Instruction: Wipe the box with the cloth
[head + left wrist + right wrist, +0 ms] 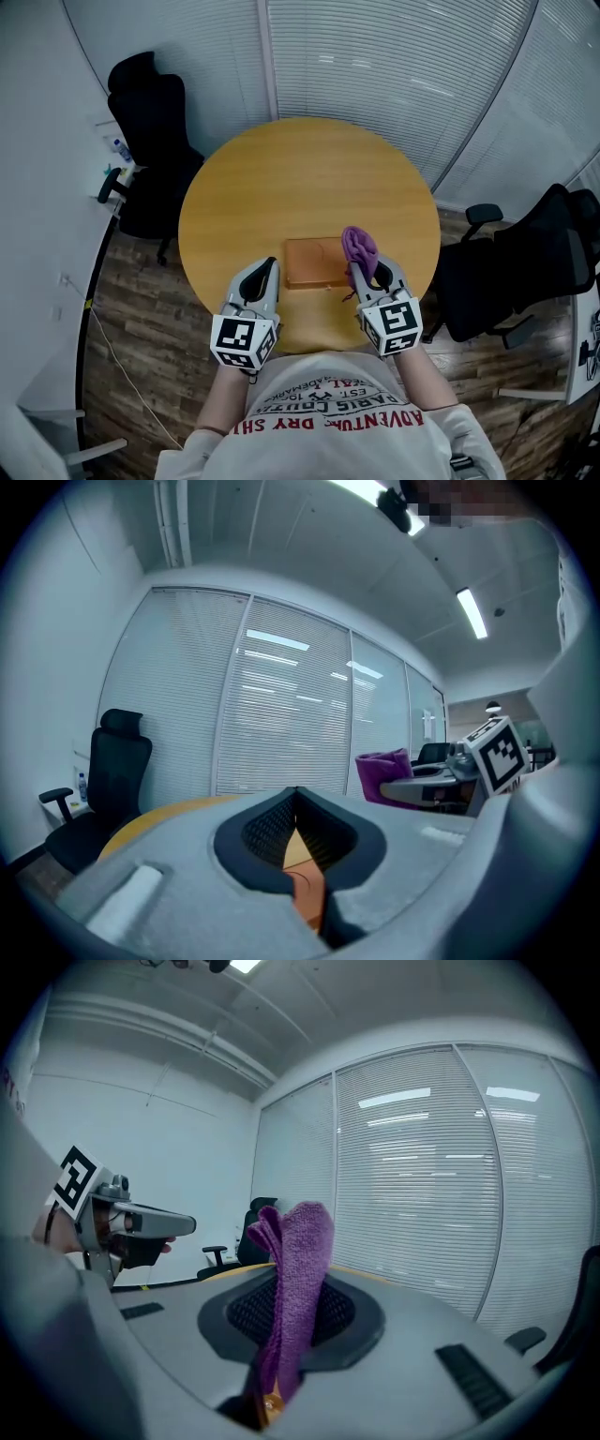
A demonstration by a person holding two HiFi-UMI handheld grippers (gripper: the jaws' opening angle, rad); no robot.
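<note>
My right gripper [366, 270] clamps the fuzzy purple cloth [359, 246] by the flat rectangular orange box [312, 263] on the round table [300, 178]; my left gripper [271, 263] is closed, empty.

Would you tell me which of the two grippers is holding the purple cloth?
The right gripper: the purple cloth stands pinched between its jaws. The left gripper has its jaws together with nothing between them.

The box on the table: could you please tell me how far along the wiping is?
Done: the right hand-held gripper is shut on the purple cloth. In hand: it hangs at the right end of the box. Left: the wiping itself; the left hand-held gripper, shut and empty, sits beside it.
</note>
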